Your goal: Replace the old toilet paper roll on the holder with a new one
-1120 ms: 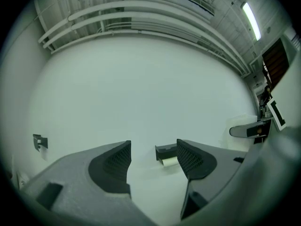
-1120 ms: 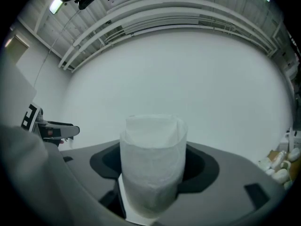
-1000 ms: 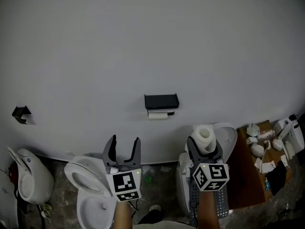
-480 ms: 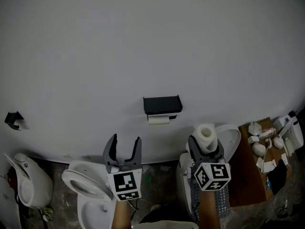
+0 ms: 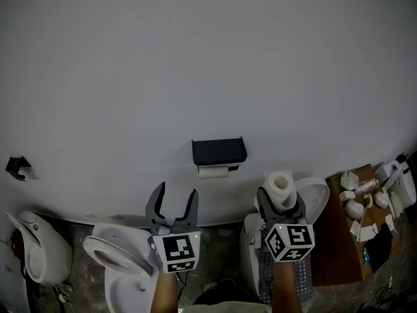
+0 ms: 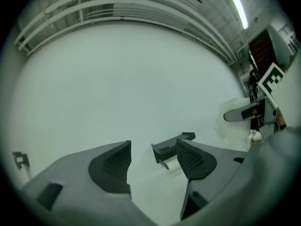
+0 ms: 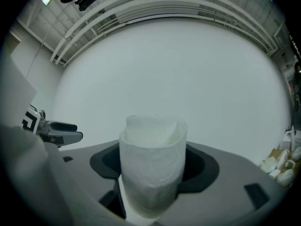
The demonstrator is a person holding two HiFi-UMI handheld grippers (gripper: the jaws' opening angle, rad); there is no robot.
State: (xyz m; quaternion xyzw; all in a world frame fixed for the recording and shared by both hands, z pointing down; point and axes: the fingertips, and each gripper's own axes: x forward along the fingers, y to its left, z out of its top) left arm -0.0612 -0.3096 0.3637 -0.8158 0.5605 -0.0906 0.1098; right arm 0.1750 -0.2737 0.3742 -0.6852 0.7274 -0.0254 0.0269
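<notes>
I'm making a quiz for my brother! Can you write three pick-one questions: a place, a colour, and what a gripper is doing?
1. Where is the black holder? A floor; B wall; C toilet lid.
2. What colour is the roll in the right gripper? A white; B blue; C red.
3. The left gripper is: A shut on a roll; B shut on a brush; C open, empty.
B, it is fixed to the wall; A, it looks white; C, its jaws stand apart, holding nothing.
</notes>
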